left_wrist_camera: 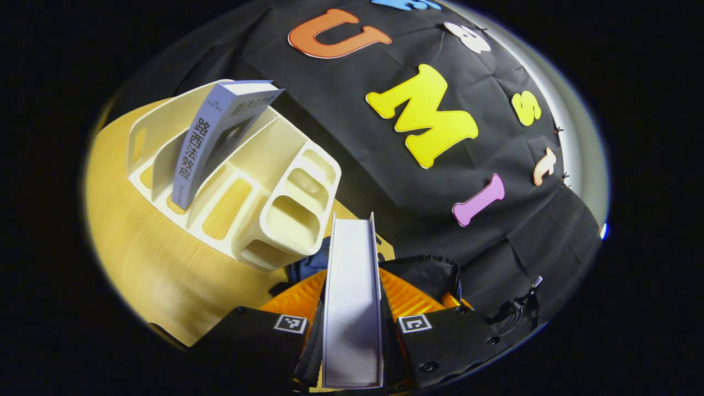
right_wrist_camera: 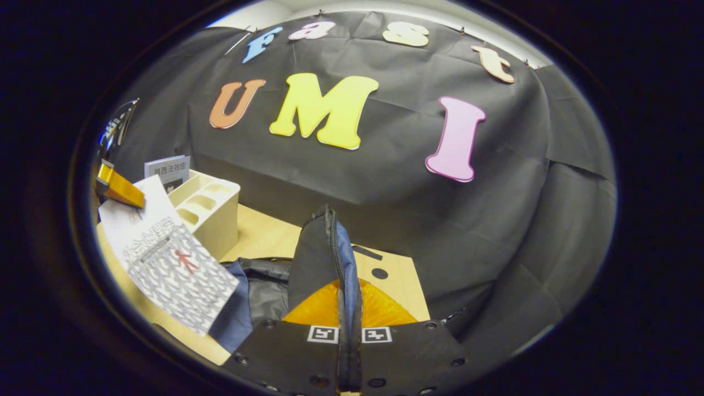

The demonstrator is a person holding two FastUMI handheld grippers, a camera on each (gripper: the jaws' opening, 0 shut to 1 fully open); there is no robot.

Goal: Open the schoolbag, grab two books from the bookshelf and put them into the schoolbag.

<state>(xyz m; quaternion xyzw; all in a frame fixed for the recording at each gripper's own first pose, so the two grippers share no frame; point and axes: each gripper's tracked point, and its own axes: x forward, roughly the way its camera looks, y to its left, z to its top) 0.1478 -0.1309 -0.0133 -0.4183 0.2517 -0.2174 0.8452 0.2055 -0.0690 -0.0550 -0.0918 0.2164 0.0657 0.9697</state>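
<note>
My left gripper [left_wrist_camera: 352, 301] is shut on a white book [left_wrist_camera: 352, 264], seen edge-on and standing up between the fingers. Below it lies the dark schoolbag [left_wrist_camera: 434, 275]. To the left stands the cream bookshelf [left_wrist_camera: 286, 203], with a grey-blue book [left_wrist_camera: 220, 132] leaning in one slot. My right gripper [right_wrist_camera: 347, 314] is shut on the schoolbag's zippered edge [right_wrist_camera: 330, 247] and holds it upright. In the right gripper view the held book [right_wrist_camera: 170, 264] shows a patterned cover; the left gripper [right_wrist_camera: 118, 187] holds it over the schoolbag's [right_wrist_camera: 258, 286] left side.
The wooden table [left_wrist_camera: 143, 258] carries the bookshelf [right_wrist_camera: 212, 212] and the bag. Behind it the black cloth wall stands close. A second book [right_wrist_camera: 168, 168] stands in the shelf. Bare table [right_wrist_camera: 396, 280] lies right of the bag.
</note>
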